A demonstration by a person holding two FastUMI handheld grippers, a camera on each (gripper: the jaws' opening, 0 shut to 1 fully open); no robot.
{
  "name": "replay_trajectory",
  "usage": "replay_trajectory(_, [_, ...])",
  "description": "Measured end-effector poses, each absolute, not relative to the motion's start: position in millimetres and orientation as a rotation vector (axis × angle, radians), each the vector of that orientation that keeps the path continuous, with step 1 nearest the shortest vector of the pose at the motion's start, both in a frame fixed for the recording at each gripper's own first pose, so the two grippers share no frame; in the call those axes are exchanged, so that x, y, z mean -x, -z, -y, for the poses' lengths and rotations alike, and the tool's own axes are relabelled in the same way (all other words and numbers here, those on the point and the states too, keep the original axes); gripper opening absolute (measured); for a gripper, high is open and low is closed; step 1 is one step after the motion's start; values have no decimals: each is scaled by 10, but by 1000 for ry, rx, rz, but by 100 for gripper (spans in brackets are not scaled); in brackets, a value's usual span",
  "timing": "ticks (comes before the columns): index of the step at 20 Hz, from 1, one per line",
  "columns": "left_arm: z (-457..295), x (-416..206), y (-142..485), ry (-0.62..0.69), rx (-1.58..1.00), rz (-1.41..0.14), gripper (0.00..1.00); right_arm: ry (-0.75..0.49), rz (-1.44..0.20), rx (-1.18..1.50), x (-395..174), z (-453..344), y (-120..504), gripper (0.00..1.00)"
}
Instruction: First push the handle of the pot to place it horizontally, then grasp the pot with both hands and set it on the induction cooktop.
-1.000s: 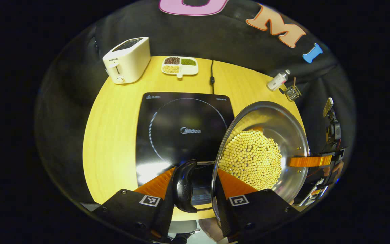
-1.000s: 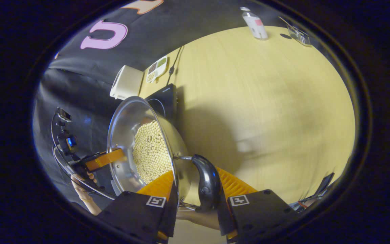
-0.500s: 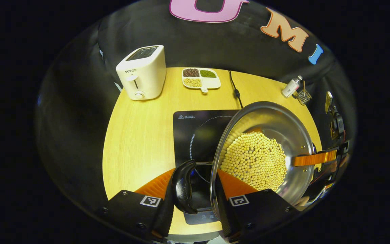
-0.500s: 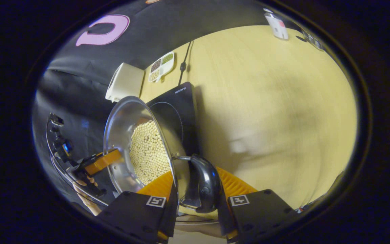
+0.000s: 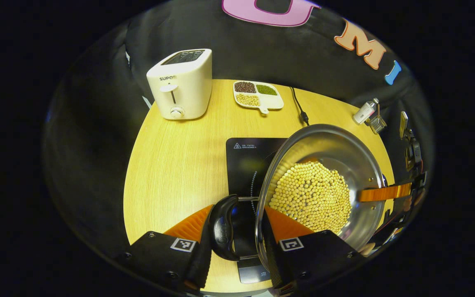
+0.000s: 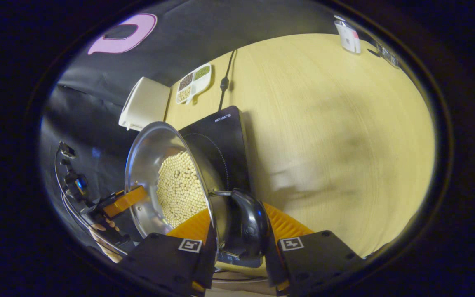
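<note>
Two grippers clamp the pot (image 5: 324,181) at opposite sides: left gripper (image 5: 237,225) closed across its black side handle (image 5: 222,227) and rim, right gripper (image 6: 237,225) likewise on the opposite handle (image 6: 249,222). Pot, holding pale beans (image 5: 309,196), hangs over the induction cooktop (image 5: 245,165) near the table's (image 5: 171,165) front edge; handle-to-handle axis runs between the grippers.

Toaster (image 5: 181,84), divided bean dish (image 5: 258,95), bottle (image 5: 364,112)

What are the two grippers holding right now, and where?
Both hold the pot: the left gripper is shut on its near black side handle, the right gripper on the opposite handle.
</note>
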State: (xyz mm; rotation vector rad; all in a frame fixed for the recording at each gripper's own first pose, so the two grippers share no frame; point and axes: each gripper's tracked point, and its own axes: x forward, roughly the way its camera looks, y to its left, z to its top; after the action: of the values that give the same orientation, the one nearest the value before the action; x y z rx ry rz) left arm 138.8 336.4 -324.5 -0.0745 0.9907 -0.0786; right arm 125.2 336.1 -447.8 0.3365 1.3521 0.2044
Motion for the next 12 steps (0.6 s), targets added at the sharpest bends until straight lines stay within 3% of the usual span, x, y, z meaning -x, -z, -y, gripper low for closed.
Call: replay_trajectory(12, [-3383,-1448,3334,72,95,-984,61,-178,-1343,-318,-1412,-3373,4650,54])
